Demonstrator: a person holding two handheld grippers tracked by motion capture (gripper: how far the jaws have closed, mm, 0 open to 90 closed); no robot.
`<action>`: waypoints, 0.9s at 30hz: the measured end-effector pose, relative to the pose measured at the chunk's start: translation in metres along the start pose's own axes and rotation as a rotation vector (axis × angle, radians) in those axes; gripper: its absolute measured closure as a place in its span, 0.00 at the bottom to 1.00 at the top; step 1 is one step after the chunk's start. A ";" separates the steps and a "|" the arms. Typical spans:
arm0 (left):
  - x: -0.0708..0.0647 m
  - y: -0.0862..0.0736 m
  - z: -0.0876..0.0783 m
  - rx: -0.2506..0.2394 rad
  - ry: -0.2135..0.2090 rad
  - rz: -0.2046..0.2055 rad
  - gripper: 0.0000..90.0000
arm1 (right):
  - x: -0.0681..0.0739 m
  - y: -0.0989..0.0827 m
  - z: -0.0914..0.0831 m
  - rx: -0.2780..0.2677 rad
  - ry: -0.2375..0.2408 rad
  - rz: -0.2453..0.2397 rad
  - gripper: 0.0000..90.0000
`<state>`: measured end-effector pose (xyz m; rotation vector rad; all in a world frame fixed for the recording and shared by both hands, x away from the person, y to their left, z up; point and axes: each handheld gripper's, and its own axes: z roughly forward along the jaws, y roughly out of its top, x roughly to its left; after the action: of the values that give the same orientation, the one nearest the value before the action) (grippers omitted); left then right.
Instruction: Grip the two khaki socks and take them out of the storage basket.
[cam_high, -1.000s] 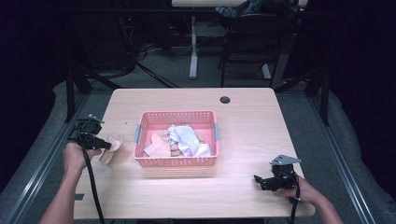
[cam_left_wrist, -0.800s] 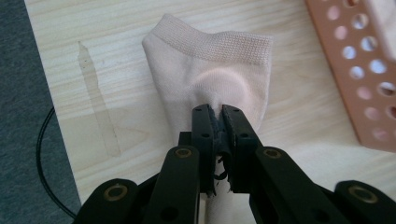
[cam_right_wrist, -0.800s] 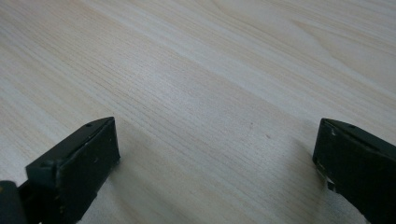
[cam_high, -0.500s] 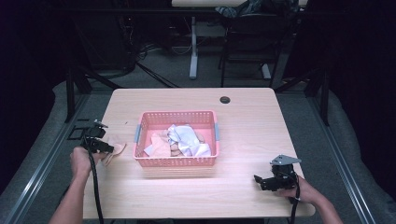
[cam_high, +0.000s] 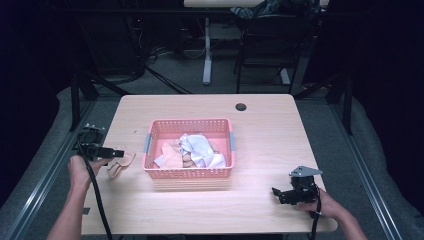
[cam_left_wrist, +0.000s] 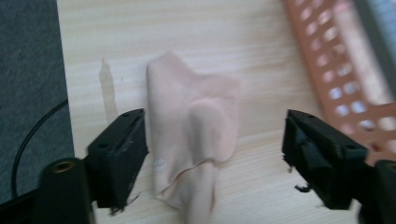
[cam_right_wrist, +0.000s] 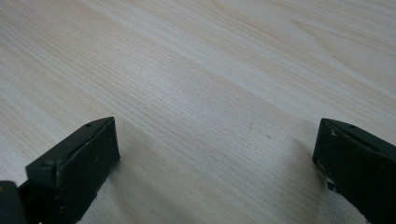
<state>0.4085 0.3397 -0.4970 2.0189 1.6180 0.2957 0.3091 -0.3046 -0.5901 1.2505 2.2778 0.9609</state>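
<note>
Pale wooden bench (cam_high: 260, 125), grain running side to side, with a small dark round hole (cam_high: 241, 107) near its far edge. A pink plastic basket (cam_high: 188, 174) with grey handles sits on it about the middle. Just left of the basket, apart from it, a crumpled beige cloth (cam_high: 120, 163) lies flat on the wood near the left edge. Right front part is bare wood.

hand-held grippers: 2 (left hand-held gripper (cam_high: 119, 152), right hand-held gripper (cam_high: 274, 191)) | desk (cam_high: 270, 125): 1 | pink basket (cam_high: 188, 173): 1 | beige cloth on desk (cam_left_wrist: 189, 135): 1 | cloths in basket: count unclear
</note>
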 end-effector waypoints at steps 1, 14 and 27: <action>-0.003 0.002 -0.004 -0.001 -0.006 0.016 0.17 | 0.000 0.000 0.000 -0.002 -0.004 0.002 0.00; -0.055 0.031 -0.024 -0.045 -0.028 0.145 0.00 | 0.000 0.000 0.000 -0.001 -0.004 0.002 0.00; -0.117 0.041 -0.002 -0.058 -0.115 0.255 0.00 | 0.000 0.000 0.000 -0.001 -0.004 0.002 0.00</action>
<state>0.4120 0.2228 -0.4558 2.1566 1.2701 0.3091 0.3089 -0.3045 -0.5900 1.2534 2.2728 0.9591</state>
